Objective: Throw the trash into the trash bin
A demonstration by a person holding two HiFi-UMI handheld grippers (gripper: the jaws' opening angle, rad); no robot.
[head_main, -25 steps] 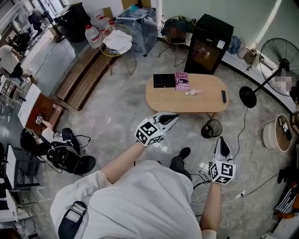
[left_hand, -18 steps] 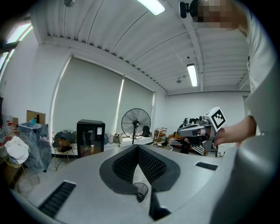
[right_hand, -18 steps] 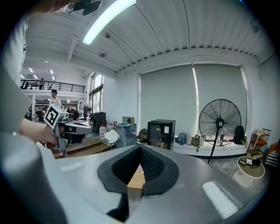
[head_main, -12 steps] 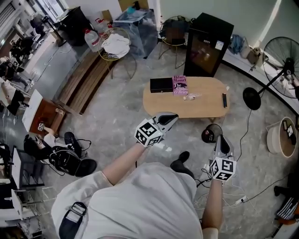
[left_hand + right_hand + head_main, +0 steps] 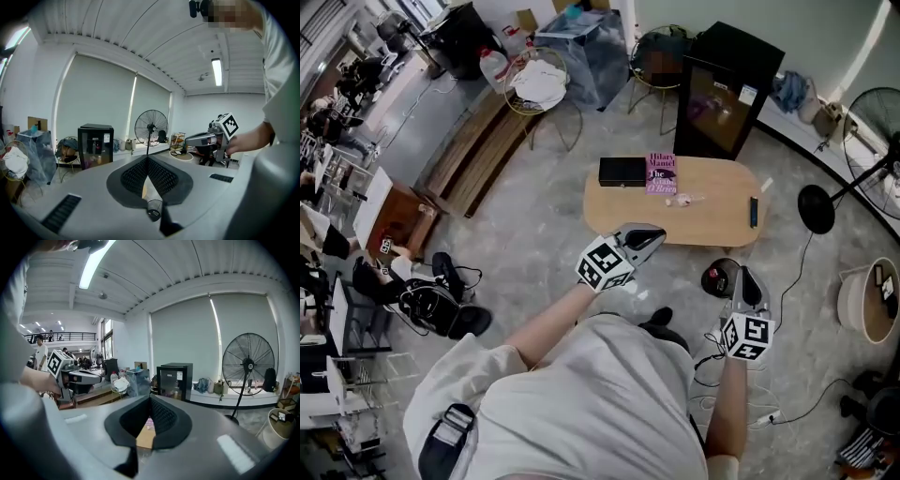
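Note:
A small crumpled piece of trash (image 5: pixel 686 199) lies on the oval wooden table (image 5: pixel 712 225), just right of a pink book (image 5: pixel 661 173) and a black box (image 5: pixel 622 172). A little black mesh trash bin (image 5: pixel 719 278) stands on the floor at the table's near right edge. My left gripper (image 5: pixel 652 232) is shut and empty and hovers short of the table's near edge. My right gripper (image 5: pixel 744 275) is also shut and empty, just right of the bin. In the left gripper view the pads (image 5: pixel 140 174) meet, and the bin (image 5: pixel 153 209) shows below them.
A black remote (image 5: pixel 753 212) lies at the table's right end. Behind the table stand a black mini-fridge (image 5: pixel 727 89) and wire chairs (image 5: pixel 539 84). A floor fan base (image 5: pixel 816 208), cables (image 5: pixel 787 281) and a round basket (image 5: pixel 867 300) are at the right. Bags (image 5: pixel 441 305) lie at the left.
The person has walked toward the table, so it and the bin sit closer in the head view. Both grippers were carried forward, still shut and empty.

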